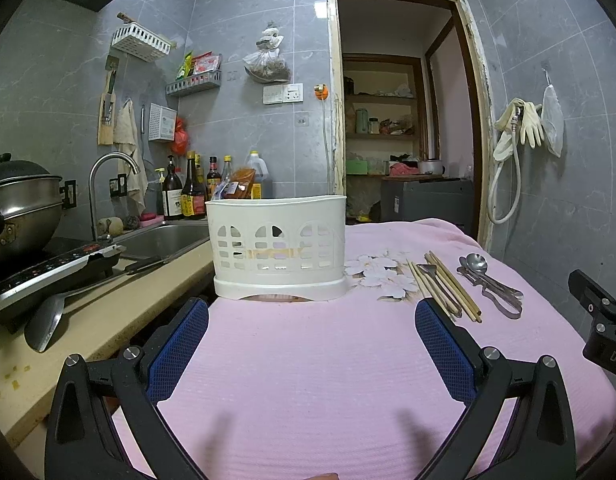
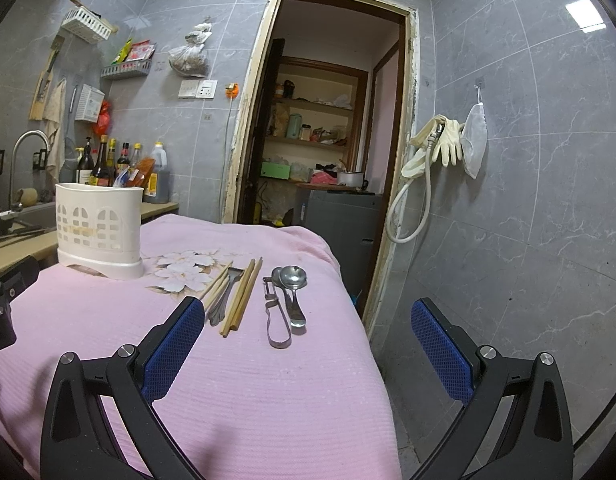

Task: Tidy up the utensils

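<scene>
A white slotted utensil holder (image 1: 279,248) stands upright on the pink cloth (image 1: 308,360), ahead of my open, empty left gripper (image 1: 312,312). It also shows in the right wrist view (image 2: 99,232) at far left. Wooden chopsticks (image 2: 241,298) lie beside a small metal fork (image 2: 223,292), a metal peeler (image 2: 276,316) and a metal spoon (image 2: 293,286). In the left wrist view the chopsticks (image 1: 454,286) and spoon (image 1: 476,263) lie to the right. My right gripper (image 2: 308,312) is open and empty, just short of the utensils.
A sink (image 1: 163,236) with a tap, sauce bottles (image 1: 191,192), an induction hob with a pot (image 1: 23,208) and a spatula (image 1: 47,320) are on the counter at left. The cloth's right edge (image 2: 364,320) drops toward an open doorway (image 2: 328,120).
</scene>
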Demonstrator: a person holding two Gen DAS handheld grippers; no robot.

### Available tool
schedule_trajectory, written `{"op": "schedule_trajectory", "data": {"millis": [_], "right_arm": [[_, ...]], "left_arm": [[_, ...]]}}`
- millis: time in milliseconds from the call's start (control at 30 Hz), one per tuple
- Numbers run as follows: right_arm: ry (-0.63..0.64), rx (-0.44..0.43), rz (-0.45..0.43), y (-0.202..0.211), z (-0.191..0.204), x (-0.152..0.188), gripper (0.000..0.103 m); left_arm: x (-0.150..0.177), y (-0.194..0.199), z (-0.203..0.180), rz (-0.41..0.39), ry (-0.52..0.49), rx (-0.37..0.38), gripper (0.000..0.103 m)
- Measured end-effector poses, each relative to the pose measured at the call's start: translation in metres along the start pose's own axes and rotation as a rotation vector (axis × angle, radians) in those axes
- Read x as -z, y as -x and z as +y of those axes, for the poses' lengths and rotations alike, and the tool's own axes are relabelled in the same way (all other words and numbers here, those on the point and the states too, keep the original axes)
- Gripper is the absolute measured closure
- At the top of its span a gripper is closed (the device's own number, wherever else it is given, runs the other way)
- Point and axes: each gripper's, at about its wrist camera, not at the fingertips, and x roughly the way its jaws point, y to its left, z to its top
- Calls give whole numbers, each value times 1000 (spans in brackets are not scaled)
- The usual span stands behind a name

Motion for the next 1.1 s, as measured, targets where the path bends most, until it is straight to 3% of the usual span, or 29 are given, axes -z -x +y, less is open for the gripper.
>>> {"op": "schedule_trajectory", "data": {"millis": [1100], "right_arm": [[4, -6, 11, -2, 6, 4, 0]], "left_arm": [[1, -1, -9, 4, -13, -2, 2]]}}
